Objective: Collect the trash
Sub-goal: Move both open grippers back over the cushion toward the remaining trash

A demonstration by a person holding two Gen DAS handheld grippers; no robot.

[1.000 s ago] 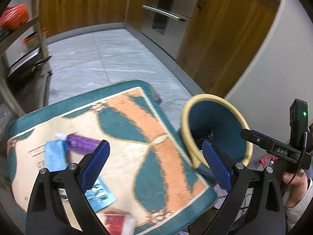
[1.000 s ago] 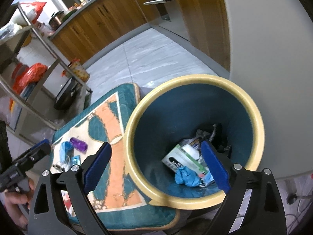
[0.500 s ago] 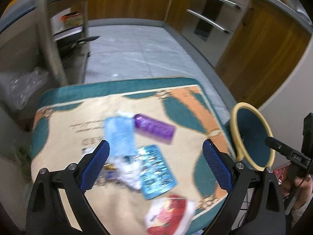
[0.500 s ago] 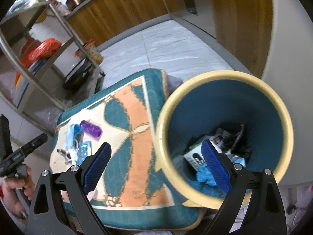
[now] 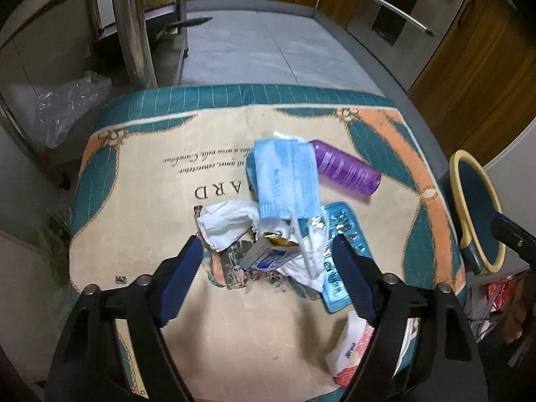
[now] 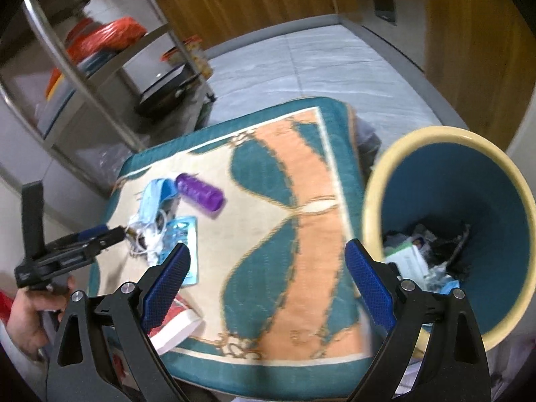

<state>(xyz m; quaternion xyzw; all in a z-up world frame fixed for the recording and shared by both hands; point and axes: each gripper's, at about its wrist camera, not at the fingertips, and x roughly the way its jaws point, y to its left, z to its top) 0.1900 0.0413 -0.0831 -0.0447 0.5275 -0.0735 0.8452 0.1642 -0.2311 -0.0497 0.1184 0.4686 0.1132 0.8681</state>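
The left gripper (image 5: pixel 266 261), black-armed with blue pads, hangs over the near middle of a patterned teal, cream and orange mat (image 5: pixel 140 181); its jaws have just been closing and now stand partly open, gripping nothing, though a small blue-and-white carton with a torn gold top (image 5: pixel 269 254) lies between the pads, which do not press on it. Just beyond the carton sit crumpled white tissue (image 5: pixel 226 222) and a folded pale blue face mask (image 5: pixel 284 177), with a purple plastic cylinder (image 5: pixel 345 171) to the far right of the mask and a blue blister pack (image 5: pixel 336 261) by the right pad. The right gripper (image 6: pixel 268 278) is open and empty over the mat's right part, near the blue bin with a cream rim (image 6: pixel 375 181), which holds trash.
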